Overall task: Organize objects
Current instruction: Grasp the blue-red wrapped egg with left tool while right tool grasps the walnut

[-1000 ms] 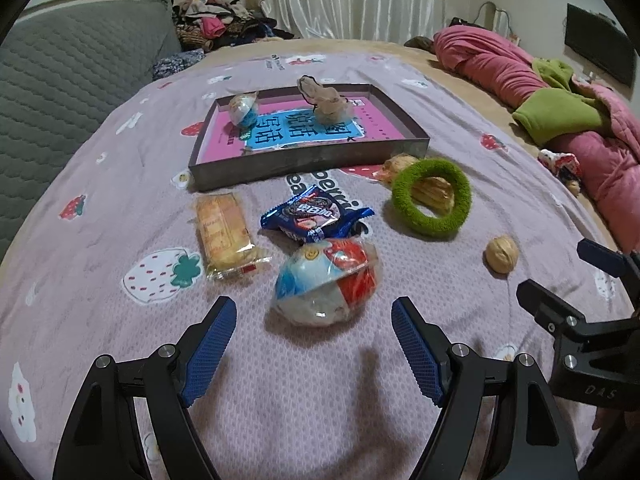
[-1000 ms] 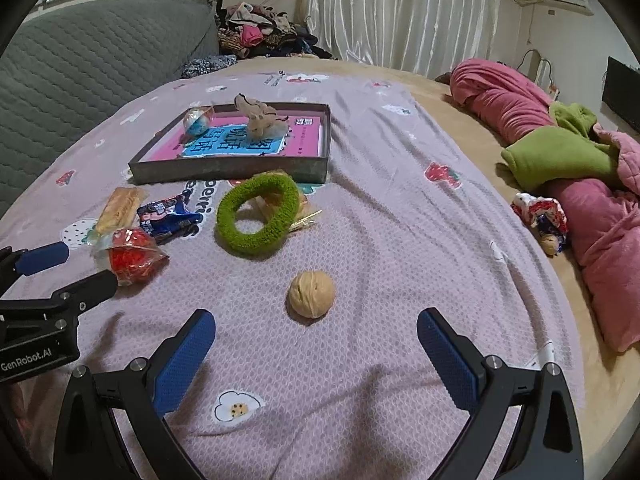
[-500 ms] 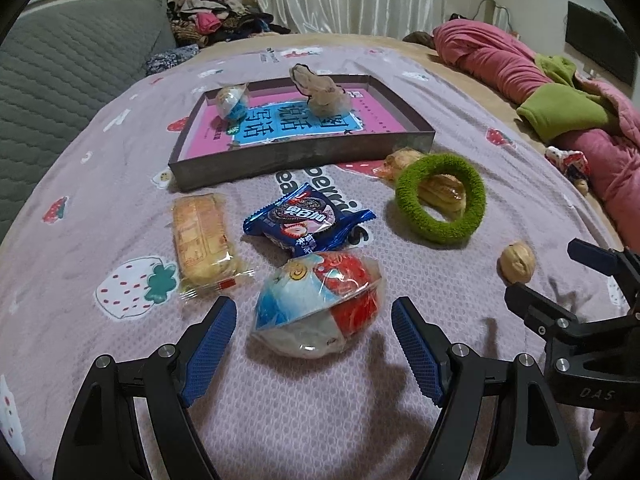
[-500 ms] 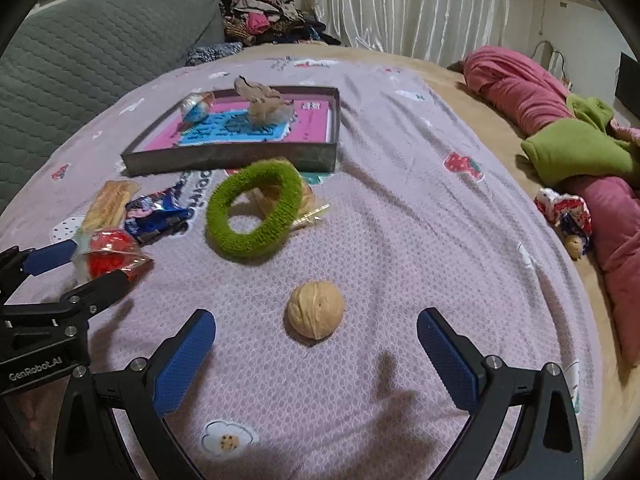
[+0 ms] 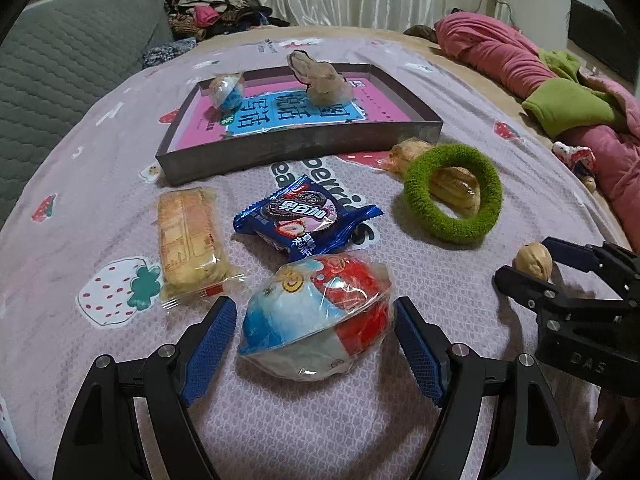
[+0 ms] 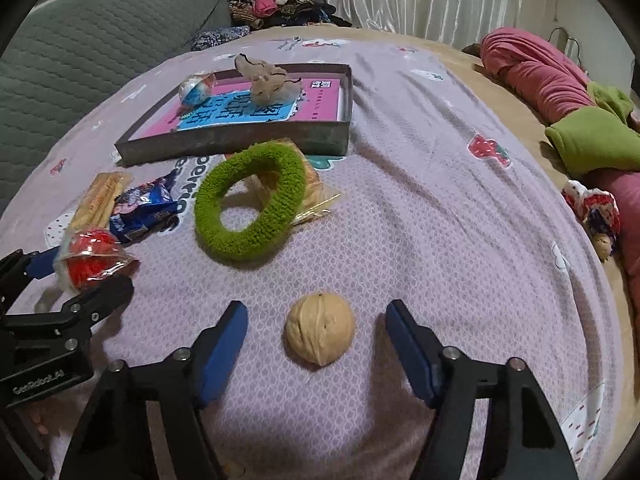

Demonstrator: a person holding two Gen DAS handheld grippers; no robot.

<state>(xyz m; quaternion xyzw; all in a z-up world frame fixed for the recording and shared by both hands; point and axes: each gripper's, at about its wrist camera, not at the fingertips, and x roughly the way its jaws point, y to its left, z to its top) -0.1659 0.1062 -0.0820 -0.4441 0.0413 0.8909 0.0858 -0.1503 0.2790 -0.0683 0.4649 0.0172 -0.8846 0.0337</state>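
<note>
My left gripper [image 5: 314, 340] is open, its blue pads on either side of a wrapped red, white and blue ball snack [image 5: 316, 320] on the purple bedspread. My right gripper [image 6: 316, 338] is open around a walnut [image 6: 320, 328], not touching it. The walnut also shows in the left wrist view [image 5: 533, 261], between the right gripper's fingers. Beyond lie a blue cookie packet [image 5: 306, 218], a wrapped wafer [image 5: 188, 236] and a green fuzzy ring [image 5: 452, 194] over a wrapped pastry [image 5: 456, 192]. A shallow grey box [image 5: 304, 148] holds a small wrapped ball [image 5: 226, 90] and a beige plush [image 5: 320, 78].
Pink and green bedding [image 5: 560, 80] is piled along the right side. A grey quilted headboard [image 5: 60, 68] stands at the left, with clothes [image 5: 208, 12] heaped behind. A small patterned toy [image 6: 594, 210] lies near the right bed edge.
Both grippers have moved forward and down. The ball snack now sits between the left pads and the walnut between the right pads. The right gripper's opening has narrowed somewhat.
</note>
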